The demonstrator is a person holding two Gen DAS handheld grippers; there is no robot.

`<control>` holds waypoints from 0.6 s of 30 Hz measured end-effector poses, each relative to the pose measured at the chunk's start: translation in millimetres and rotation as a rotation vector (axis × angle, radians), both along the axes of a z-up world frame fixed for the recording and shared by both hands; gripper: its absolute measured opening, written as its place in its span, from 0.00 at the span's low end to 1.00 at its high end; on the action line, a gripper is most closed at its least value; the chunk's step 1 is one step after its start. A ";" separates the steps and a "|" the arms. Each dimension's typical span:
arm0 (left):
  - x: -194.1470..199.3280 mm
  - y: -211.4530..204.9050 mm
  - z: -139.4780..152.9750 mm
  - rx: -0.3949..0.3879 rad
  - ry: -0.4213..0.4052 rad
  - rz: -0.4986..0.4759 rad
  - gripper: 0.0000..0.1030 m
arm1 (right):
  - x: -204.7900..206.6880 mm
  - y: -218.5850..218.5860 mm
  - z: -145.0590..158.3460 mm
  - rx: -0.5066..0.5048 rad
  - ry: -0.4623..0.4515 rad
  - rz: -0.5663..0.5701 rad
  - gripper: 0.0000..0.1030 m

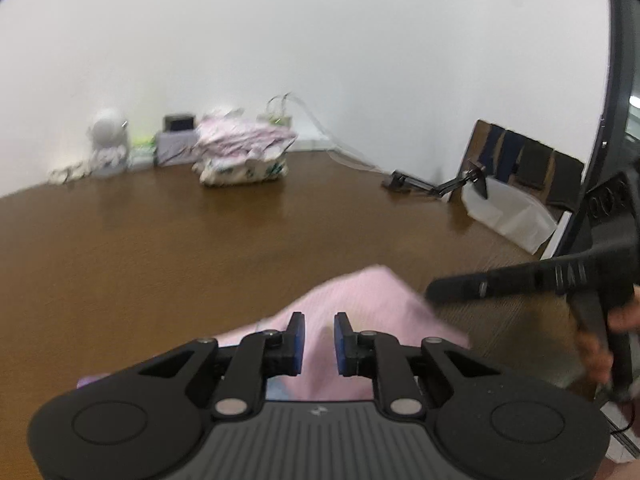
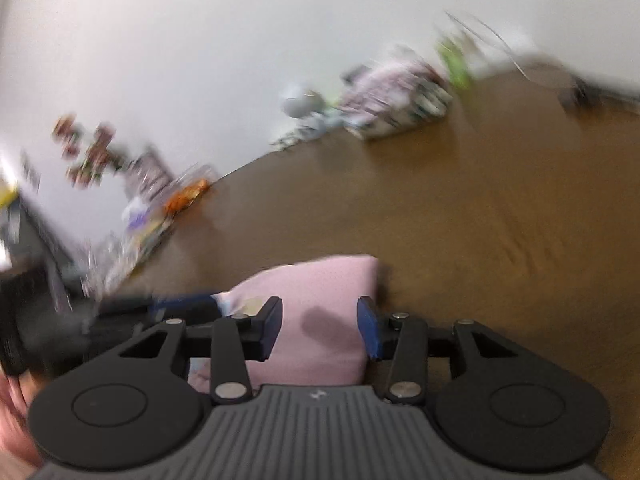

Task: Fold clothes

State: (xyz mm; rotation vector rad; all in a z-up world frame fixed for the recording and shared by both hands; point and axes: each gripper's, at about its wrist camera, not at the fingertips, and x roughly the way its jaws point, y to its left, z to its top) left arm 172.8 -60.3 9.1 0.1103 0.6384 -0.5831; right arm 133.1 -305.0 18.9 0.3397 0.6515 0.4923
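A folded pink garment [image 1: 372, 300] lies on the brown wooden table [image 1: 160, 240], near its front edge. My left gripper [image 1: 320, 340] hovers just over it, open by a narrow gap, and pink cloth shows between the blue pads. The right gripper [image 1: 500, 284] reaches in from the right, held by a hand [image 1: 600, 344], with its tip at the garment's right edge. In the right wrist view the pink garment [image 2: 320, 288] lies under my right gripper [image 2: 320, 330], which is wide open with nothing pinched. The left gripper [image 2: 180, 308] is a dark blur at the left.
A stack of folded patterned clothes [image 1: 244, 152] sits at the table's far edge by the white wall, beside a round white device [image 1: 108, 140] and a grey box [image 1: 176, 148]. A black articulated arm [image 1: 440, 188], a cardboard panel [image 1: 528, 164] and white sheet [image 1: 508, 212] stand far right. Blurred clutter [image 2: 152, 184] lines the left edge.
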 end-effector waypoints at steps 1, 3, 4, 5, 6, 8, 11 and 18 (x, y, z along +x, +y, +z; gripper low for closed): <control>3.5 -4.5 2.6 0.000 -0.005 -0.013 0.09 | -2.5 11.3 2.5 -0.053 -0.024 0.018 0.40; 10.6 -13.6 7.8 0.000 -0.015 -0.039 0.09 | -7.1 33.5 6.7 -0.158 -0.068 0.052 0.33; 14.7 -18.5 7.0 0.010 -0.010 -0.045 0.08 | -7.7 43.1 5.5 -0.201 -0.080 0.066 0.30; 19.3 -23.8 3.0 0.030 0.003 -0.044 0.08 | -6.9 50.8 2.5 -0.235 -0.080 0.080 0.28; 23.9 -29.0 -1.0 0.050 0.017 -0.043 0.08 | -6.7 56.5 -1.5 -0.265 -0.076 0.084 0.28; 30.2 -34.7 -10.9 0.074 0.043 -0.040 0.08 | -6.7 61.1 -8.3 -0.293 -0.072 0.075 0.28; 31.4 -33.4 -14.0 0.069 0.050 -0.034 0.08 | -6.7 59.7 -11.8 -0.292 -0.072 0.072 0.28; 15.7 -12.1 10.9 0.004 -0.021 0.036 0.35 | -9.9 41.3 4.6 -0.207 -0.066 0.066 0.38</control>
